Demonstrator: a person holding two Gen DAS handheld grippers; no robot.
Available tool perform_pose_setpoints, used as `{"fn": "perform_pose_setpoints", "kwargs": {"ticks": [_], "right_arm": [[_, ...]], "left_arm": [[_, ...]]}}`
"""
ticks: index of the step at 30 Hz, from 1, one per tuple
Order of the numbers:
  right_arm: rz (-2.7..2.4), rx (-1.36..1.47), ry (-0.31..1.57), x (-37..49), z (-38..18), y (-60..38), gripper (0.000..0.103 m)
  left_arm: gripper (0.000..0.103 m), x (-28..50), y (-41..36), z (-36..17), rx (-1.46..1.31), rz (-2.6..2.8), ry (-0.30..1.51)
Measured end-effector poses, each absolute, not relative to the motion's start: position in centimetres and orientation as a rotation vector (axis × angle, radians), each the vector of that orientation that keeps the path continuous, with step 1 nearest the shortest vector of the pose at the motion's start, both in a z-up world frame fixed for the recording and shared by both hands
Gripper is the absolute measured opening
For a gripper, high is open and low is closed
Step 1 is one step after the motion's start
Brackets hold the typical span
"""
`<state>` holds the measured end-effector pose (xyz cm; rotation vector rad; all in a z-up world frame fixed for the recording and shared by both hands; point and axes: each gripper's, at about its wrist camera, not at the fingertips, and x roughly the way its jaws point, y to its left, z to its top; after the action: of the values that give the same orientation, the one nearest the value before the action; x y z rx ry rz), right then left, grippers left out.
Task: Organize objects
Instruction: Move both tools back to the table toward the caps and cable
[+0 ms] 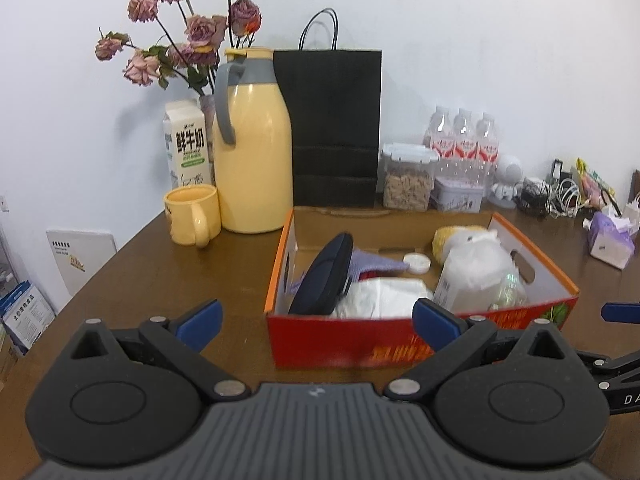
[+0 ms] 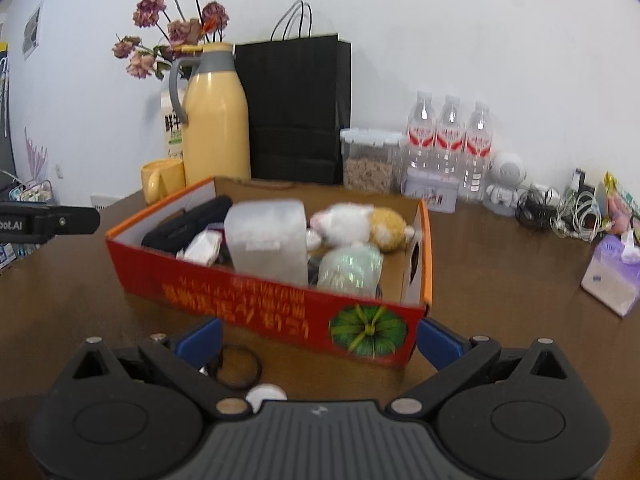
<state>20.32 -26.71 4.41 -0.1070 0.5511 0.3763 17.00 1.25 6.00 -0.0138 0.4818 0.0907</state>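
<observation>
Nearest the right gripper (image 2: 318, 334), whose blue-tipped fingers (image 2: 200, 338) stand wide open and empty, a black ring (image 2: 239, 367) and a small white round thing (image 2: 266, 394), perhaps a cap, lie loose on the brown desk (image 2: 500, 280), just before the left finger. These look like what is left to tidy. The left gripper (image 1: 318, 320) is likewise spread open, holding nothing, and faces the near wall of the red cardboard box (image 1: 400, 340) from close by.

The box sits between and just beyond both pairs of fingers and is already well filled: a dark case (image 1: 324, 276), a frosted plastic container (image 2: 268, 240), a plush toy (image 2: 360, 222) and crumpled white wrapping (image 1: 380, 298). Farther back along the wall stand a yellow mug (image 1: 192, 214), yellow thermos jug (image 1: 254, 156), black paper bag (image 1: 336, 128) and water bottles (image 2: 448, 140), seemingly arranged.
</observation>
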Motion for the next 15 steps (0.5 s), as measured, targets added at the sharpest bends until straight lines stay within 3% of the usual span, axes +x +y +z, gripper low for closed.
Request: {"fn": "perform_pose_setpoints", "kwargs": {"ticks": [15], "right_arm": [[0.384,-0.118,0.702,18.3,-0.1,-27.3,0.103]], "left_arm": [[0.103,15.1,2.1,3.3,-0.017,0.079,0.565]]}}
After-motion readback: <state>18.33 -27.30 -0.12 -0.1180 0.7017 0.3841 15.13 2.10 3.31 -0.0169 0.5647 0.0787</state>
